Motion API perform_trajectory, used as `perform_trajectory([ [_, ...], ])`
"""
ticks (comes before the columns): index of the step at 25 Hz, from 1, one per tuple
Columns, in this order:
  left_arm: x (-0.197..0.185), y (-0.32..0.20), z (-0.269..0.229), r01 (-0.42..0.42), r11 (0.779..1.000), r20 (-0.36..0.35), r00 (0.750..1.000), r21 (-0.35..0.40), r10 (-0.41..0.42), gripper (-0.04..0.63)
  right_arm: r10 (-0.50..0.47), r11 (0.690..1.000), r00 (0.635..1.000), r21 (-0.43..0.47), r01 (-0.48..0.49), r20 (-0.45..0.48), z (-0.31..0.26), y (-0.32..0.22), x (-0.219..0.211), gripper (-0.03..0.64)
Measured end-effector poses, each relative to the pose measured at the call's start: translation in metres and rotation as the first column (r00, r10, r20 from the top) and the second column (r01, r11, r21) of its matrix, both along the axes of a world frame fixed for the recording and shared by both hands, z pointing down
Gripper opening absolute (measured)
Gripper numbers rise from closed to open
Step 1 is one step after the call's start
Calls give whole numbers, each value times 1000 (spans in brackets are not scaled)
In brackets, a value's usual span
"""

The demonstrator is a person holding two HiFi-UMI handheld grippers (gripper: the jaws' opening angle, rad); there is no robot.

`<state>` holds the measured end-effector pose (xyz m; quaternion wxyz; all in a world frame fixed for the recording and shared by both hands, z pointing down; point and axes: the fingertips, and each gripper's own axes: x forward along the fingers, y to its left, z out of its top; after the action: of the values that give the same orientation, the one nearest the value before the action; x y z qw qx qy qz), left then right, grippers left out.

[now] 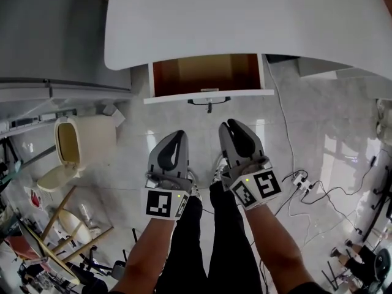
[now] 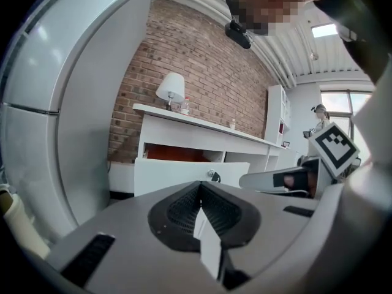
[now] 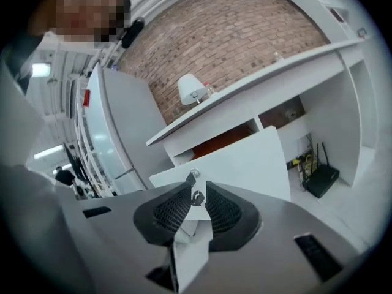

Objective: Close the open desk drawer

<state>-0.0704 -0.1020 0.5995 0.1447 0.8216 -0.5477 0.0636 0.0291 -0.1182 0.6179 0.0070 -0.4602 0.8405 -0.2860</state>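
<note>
The white desk (image 1: 245, 17) has one drawer (image 1: 205, 72) pulled out, brown inside, with a white front (image 1: 245, 93) and a small black handle (image 1: 209, 101). Both grippers hover side by side just short of that front, touching nothing. My left gripper (image 1: 177, 133) is shut and empty; in the left gripper view its tips (image 2: 200, 185) sit below the drawer front (image 2: 177, 173) and handle (image 2: 213, 176). My right gripper (image 1: 231, 124) stands open by a narrow gap; in its own view the handle (image 3: 195, 176) shows just past the tips (image 3: 196, 192), in front of the drawer front (image 3: 245, 164).
A tall grey appliance (image 1: 49, 35) stands left of the desk. A cream bin (image 1: 79, 143) with its lid up sits on the tiled floor, with wooden stools (image 1: 67, 225) below it. A power strip and cables (image 1: 300, 179) lie to the right. A lamp (image 2: 171, 89) stands on the desk.
</note>
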Motion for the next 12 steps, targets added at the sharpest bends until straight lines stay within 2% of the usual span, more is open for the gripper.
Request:
perform_trajectory([
  [2, 4, -1, 1, -15, 1000, 10, 1000, 7, 15, 8, 20, 997, 995, -70, -13, 100, 8, -5, 0, 99],
  [5, 6, -4, 4, -29, 1000, 23, 999, 6, 28, 8, 84, 984, 970, -173, -45, 228, 21, -15, 5, 118],
  [9, 4, -5, 10, -29, 1000, 24, 999, -10, 29, 8, 226, 936, 876, -345, -74, 425, 42, -28, 14, 127],
  [12, 5, -5, 12, -28, 999, 25, 999, -17, 28, 8, 262, 918, 822, -394, -51, 505, 50, -39, 13, 138],
])
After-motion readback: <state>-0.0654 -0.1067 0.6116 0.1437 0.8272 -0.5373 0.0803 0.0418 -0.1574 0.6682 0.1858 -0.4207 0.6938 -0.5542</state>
